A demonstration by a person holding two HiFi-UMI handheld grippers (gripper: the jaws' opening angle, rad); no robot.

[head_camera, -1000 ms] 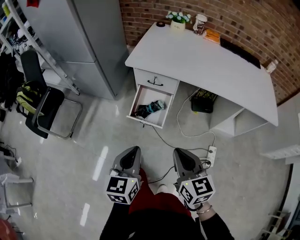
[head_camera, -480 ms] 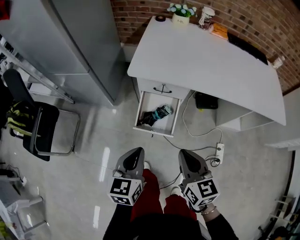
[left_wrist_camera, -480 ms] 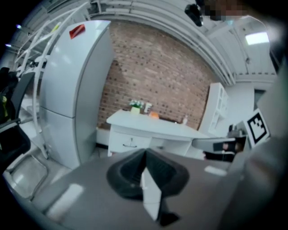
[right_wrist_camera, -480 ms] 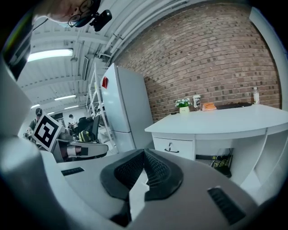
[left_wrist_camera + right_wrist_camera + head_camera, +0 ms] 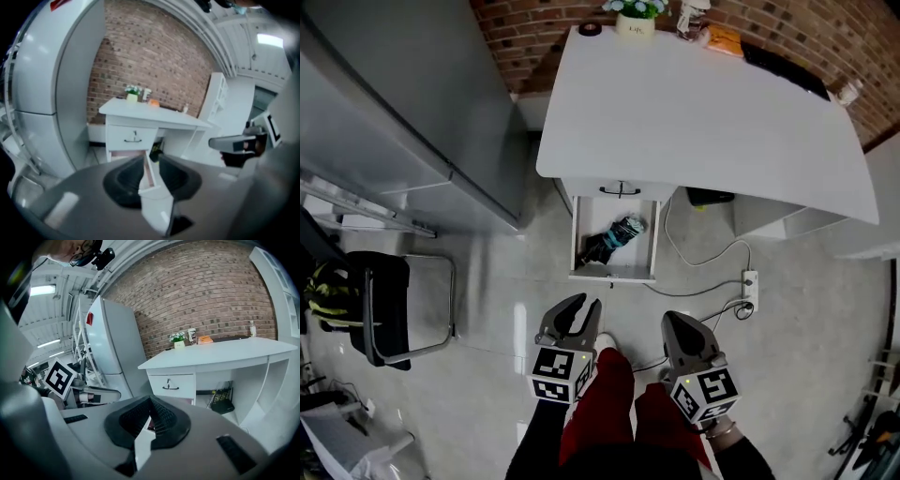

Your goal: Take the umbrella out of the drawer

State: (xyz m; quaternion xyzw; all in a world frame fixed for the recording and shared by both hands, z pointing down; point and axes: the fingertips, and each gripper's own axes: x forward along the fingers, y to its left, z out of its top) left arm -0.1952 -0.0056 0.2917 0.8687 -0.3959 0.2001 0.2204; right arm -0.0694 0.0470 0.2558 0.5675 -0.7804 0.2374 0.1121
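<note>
Folded umbrella [image 5: 614, 237], black with a teal band, lies slantwise in the open drawer [image 5: 614, 275] under the white desk [image 5: 703, 103]. Only the head view looks down into it. From my left gripper view I get just the drawer's pale side wall in the gap between the jaws. My right gripper view shows the closed drawer front [image 5: 171, 386] with its dark handle above, and no umbrella that I can make out.

Left gripper [image 5: 584, 309] [image 5: 151, 164]: jaws opening, a slim gap, nothing between them. Right gripper [image 5: 677, 323] [image 5: 150, 401]: pads pressed together, empty. Both hang well apart from the drawer, pointing at it, with bare floor between.

Each gripper camera catches the other gripper out at its edge.

Around: a white cable [image 5: 703, 265] loops from under the desk to a power strip [image 5: 751, 287] right of the drawer. A black box [image 5: 710, 197] sits under the desk. A flower pot [image 5: 634, 21] stands at the desk's back edge. A tall grey fridge [image 5: 384, 103] and a black chair [image 5: 384, 309] are at left.
</note>
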